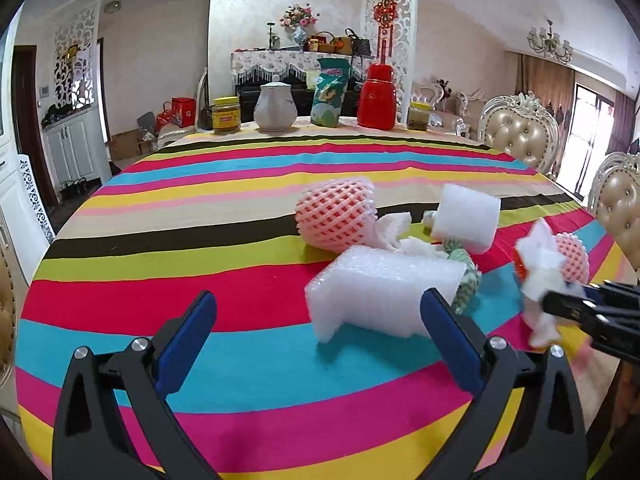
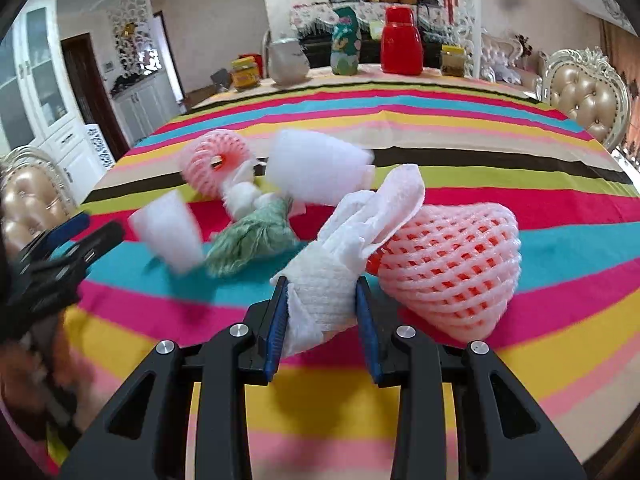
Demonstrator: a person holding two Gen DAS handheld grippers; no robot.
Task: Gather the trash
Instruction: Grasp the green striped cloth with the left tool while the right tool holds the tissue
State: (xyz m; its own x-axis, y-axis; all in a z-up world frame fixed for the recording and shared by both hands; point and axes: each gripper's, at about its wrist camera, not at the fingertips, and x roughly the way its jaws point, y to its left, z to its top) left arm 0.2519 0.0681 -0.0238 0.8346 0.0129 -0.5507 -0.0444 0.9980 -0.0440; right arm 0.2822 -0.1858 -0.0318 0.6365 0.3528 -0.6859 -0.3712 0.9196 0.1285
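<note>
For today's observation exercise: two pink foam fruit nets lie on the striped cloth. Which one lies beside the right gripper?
The pink net just right of the right gripper, beside the white tissue wad it grips. The other pink net lies farther back, behind the white foam pieces.

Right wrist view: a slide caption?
Right gripper pinches crumpled white tissue beside a pink foam net on a striped tablecloth.

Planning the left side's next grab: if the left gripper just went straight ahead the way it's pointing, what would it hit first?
Probably the striped tablecloth: the left gripper stands open and angles down at bare cloth. The white foam block lies toward its right finger and might get clipped; depth is unclear.
</note>
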